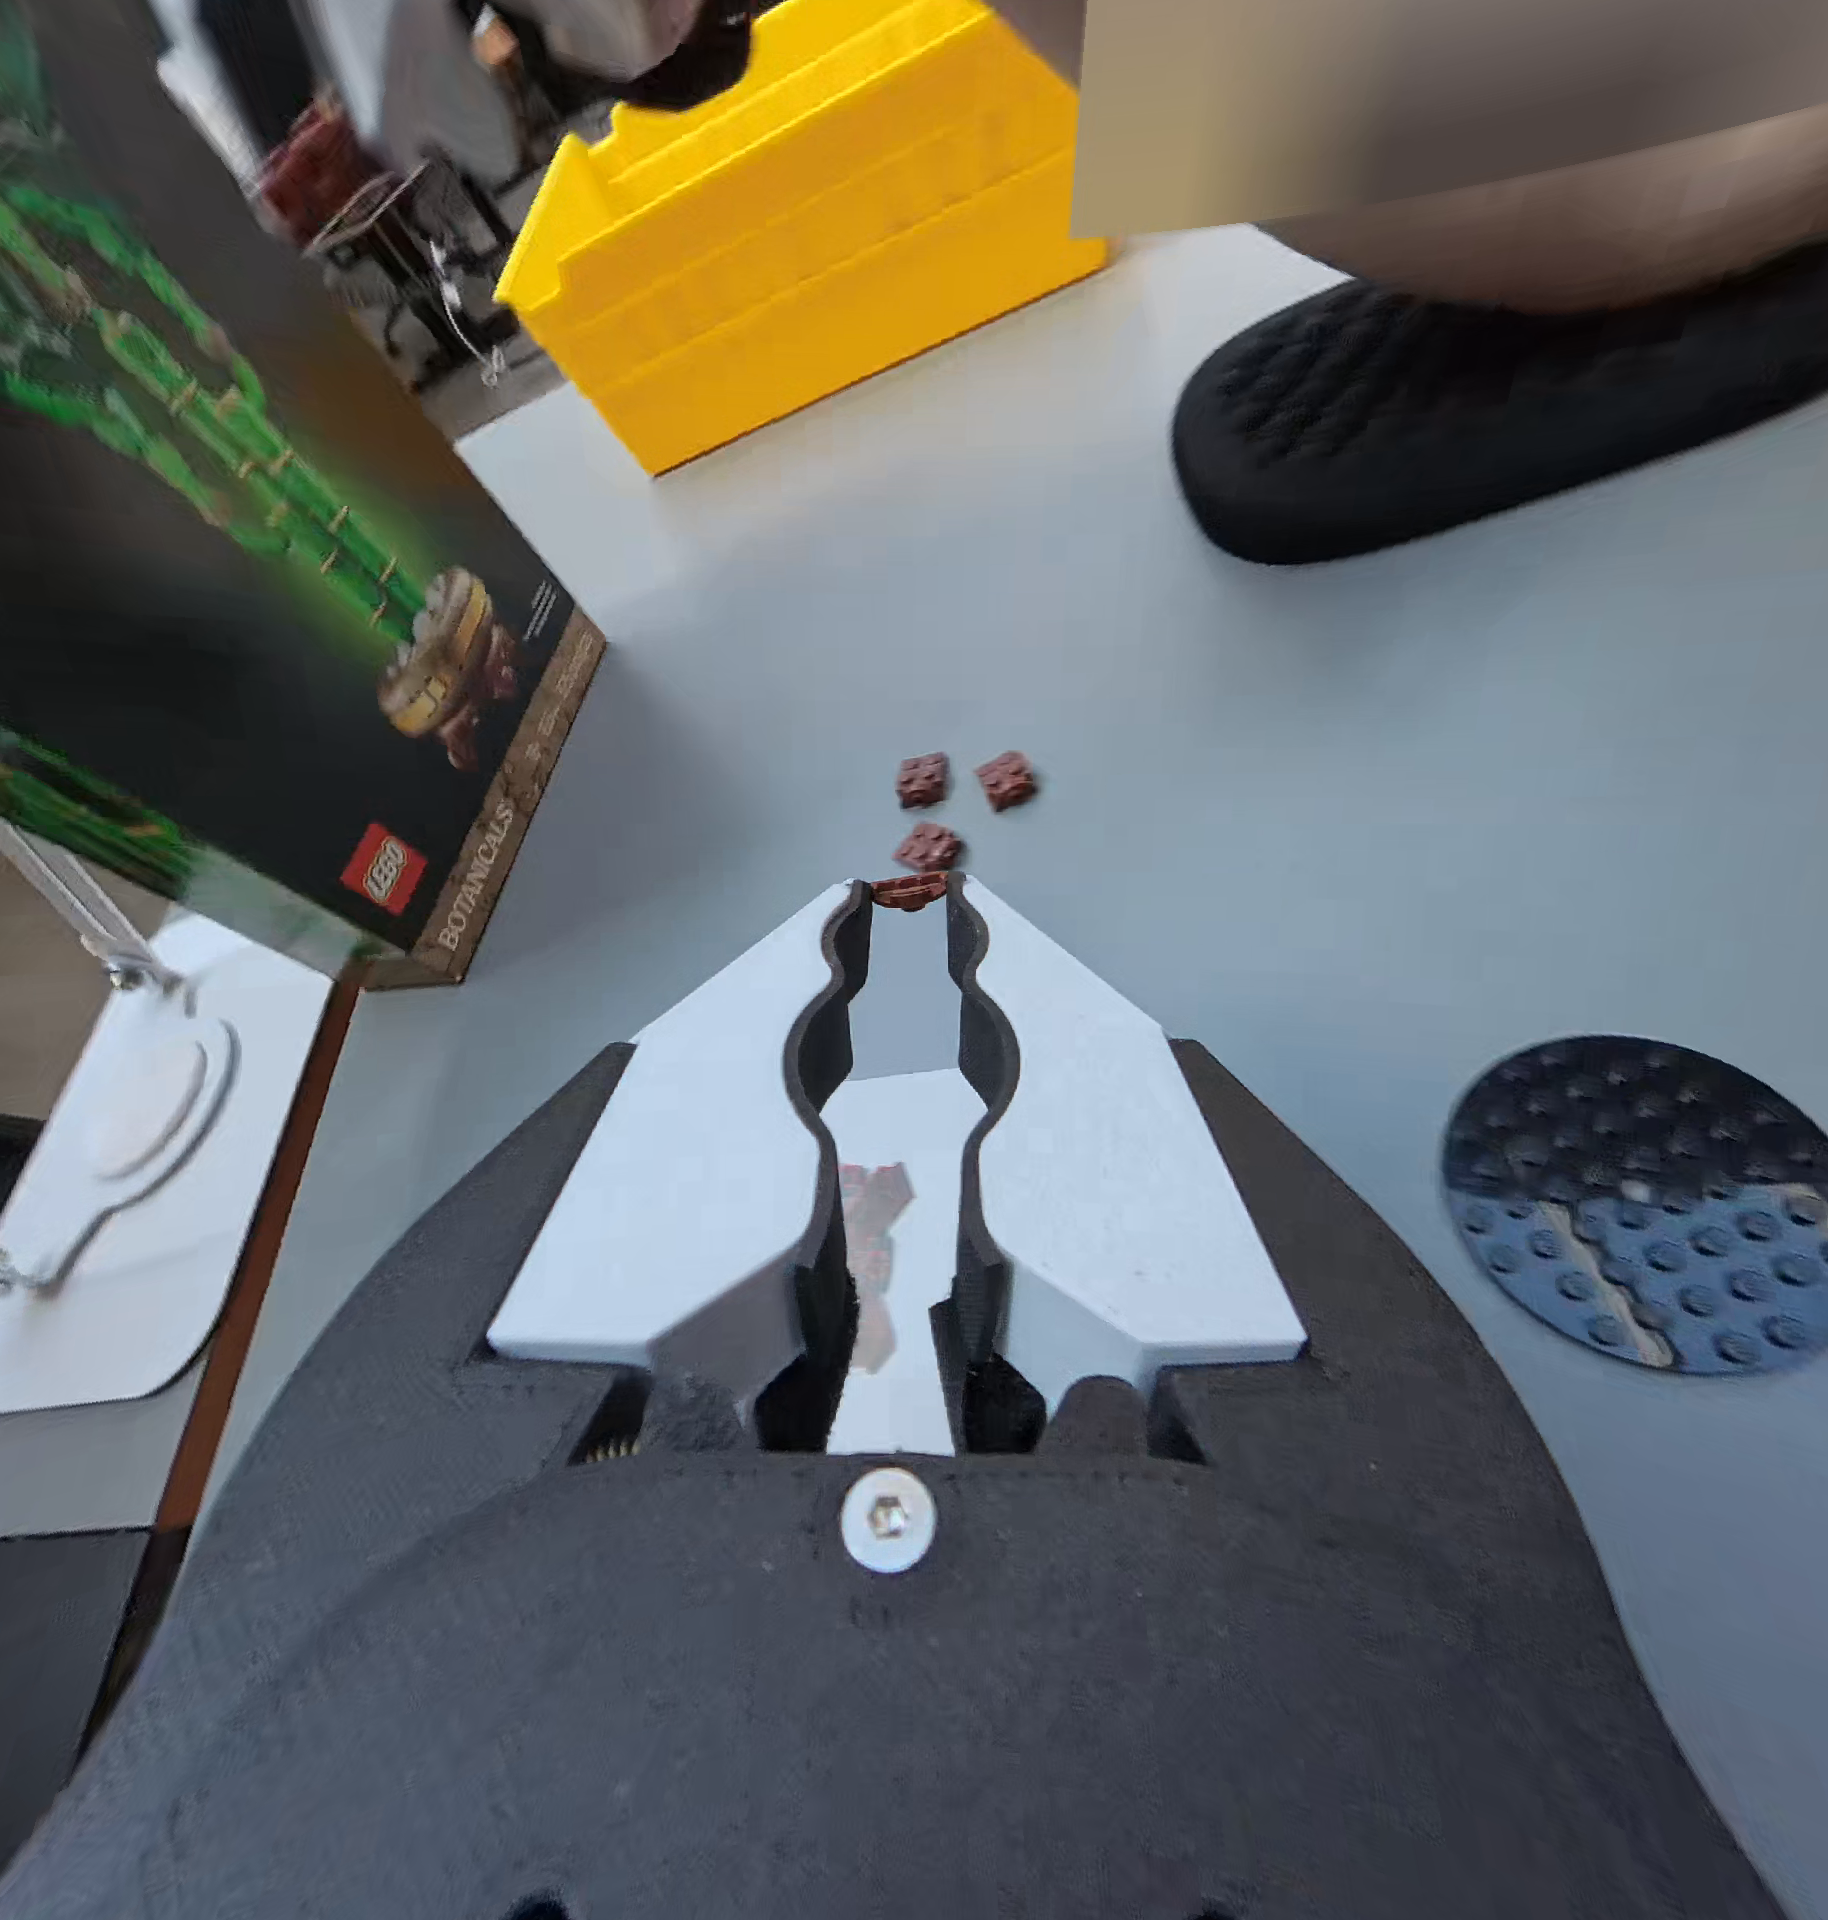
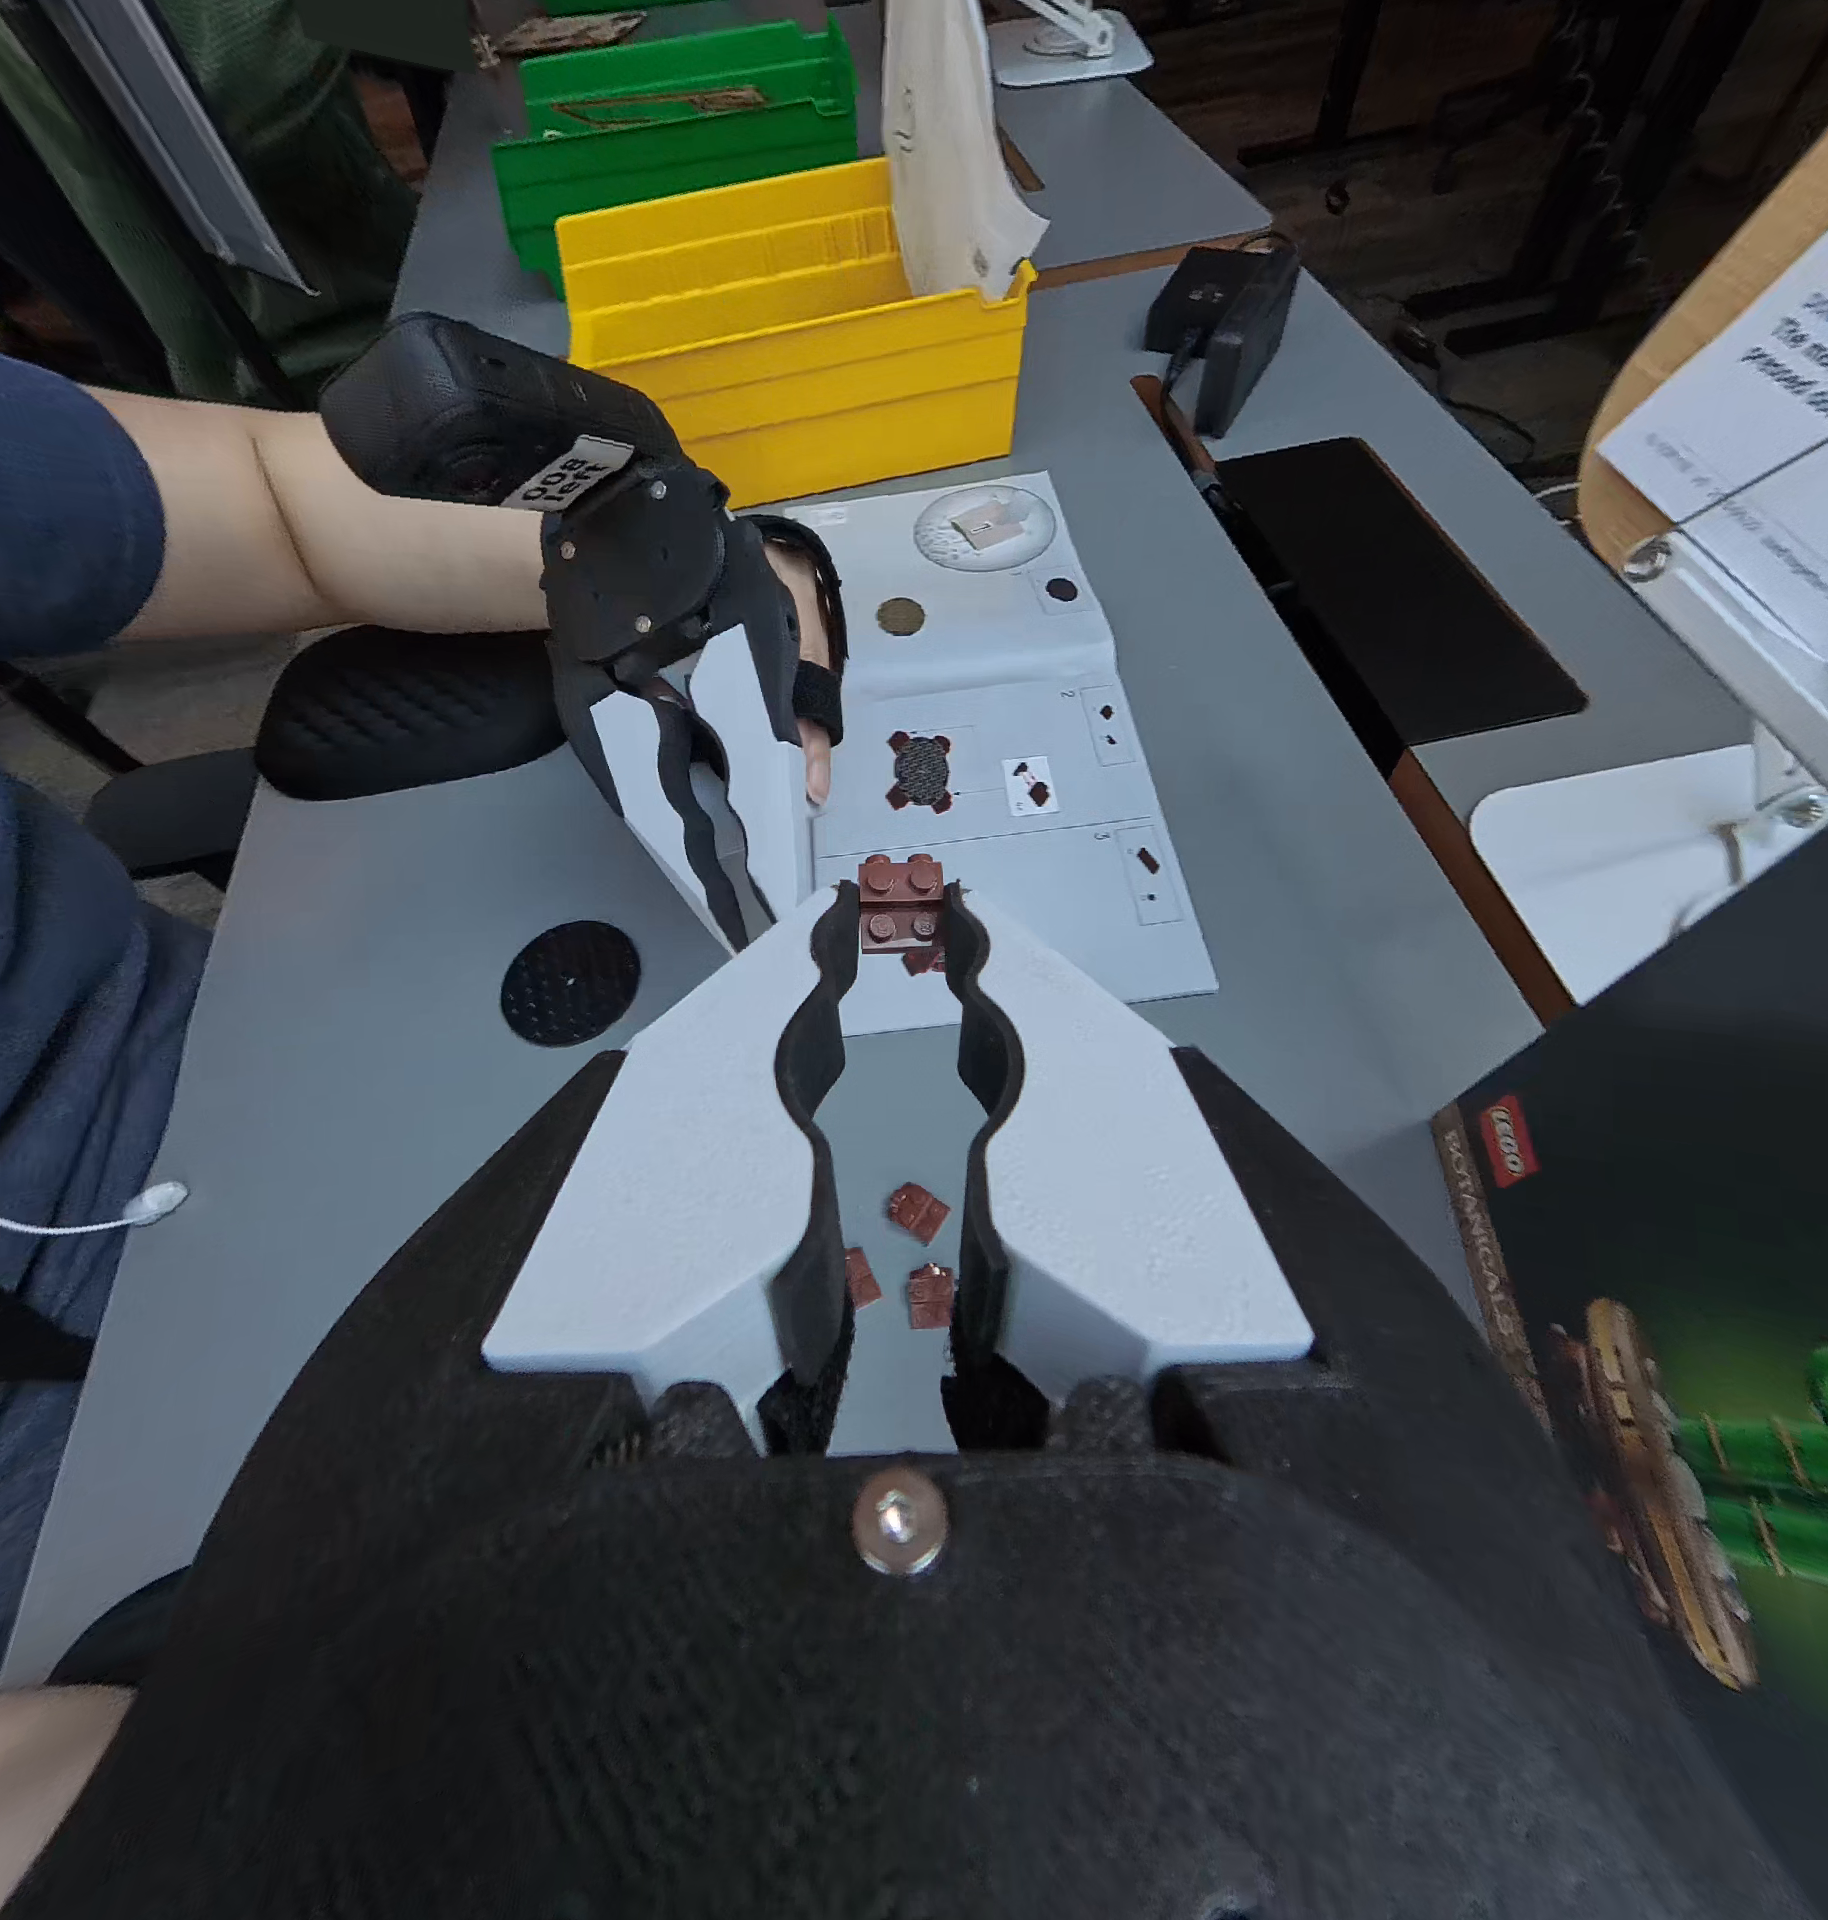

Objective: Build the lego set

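Both wrist views look steeply down, close above the grey table (image 1: pixel 1305 790), sharing 3 loose brown bricks (image 1: pixel 929 847).

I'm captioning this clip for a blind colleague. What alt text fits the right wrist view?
The right hand-held gripper pinches a reddish-brown stepped brick above a grey table. Beyond it lie an open instruction sheet, the left hand-held gripper and a yellow bin; three small brown pieces rest below.
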### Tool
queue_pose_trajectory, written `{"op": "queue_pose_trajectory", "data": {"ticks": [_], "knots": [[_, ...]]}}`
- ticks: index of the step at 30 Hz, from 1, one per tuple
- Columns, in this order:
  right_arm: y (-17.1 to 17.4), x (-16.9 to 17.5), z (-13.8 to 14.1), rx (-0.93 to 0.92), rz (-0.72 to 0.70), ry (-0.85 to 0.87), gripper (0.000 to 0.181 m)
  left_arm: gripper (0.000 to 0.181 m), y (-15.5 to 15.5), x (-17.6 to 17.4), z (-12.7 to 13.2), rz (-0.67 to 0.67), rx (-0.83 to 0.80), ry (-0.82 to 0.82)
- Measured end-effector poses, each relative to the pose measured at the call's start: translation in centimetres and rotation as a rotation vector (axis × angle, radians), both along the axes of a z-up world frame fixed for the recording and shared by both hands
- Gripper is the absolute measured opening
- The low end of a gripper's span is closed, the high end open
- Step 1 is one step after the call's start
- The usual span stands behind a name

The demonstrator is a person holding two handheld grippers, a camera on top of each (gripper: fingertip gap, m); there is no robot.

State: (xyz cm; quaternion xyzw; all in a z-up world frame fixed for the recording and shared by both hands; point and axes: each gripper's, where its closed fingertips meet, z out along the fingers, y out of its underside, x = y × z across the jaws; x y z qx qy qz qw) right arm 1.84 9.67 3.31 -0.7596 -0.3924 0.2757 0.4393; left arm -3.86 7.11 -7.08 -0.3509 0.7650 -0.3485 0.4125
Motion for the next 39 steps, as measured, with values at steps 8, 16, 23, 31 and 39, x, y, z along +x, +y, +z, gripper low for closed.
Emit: {"op": "queue_pose_trajectory", "data": {"ticks": [8, 16, 23, 31, 39], "knots": [[-3.6, -8.4, -4.6, -0.133, 0.249, -0.061, 0.015, 0.013, -5.7, -5.8, -2.7, 0.001, 0.024, 0.019], [-10.2, -12.5, -13.8, -0.236, 0.274, -0.086, 0.015, 0.012, -6.5, -9.2, -5.3, 0.037, -0.073, 0.339], [-10.2, -13.1, -15.0, -0.228, 0.216, -0.082, 0.015, 0.012, -7.3, -9.1, -4.8, 0.038, 0.017, 0.493], [-10.4, -4.0, -15.3, -0.24, 0.039, -0.163, 0.015, 0.012, -4.2, -5.6, -6.6, 0.024, 0.297, 0.882], [-10.3, -2.5, -14.1, -0.167, 0.0, -0.169, 0.015, 0.012, -3.4, -5.1, -8.4, -0.013, 0.422, 1.041]]}}
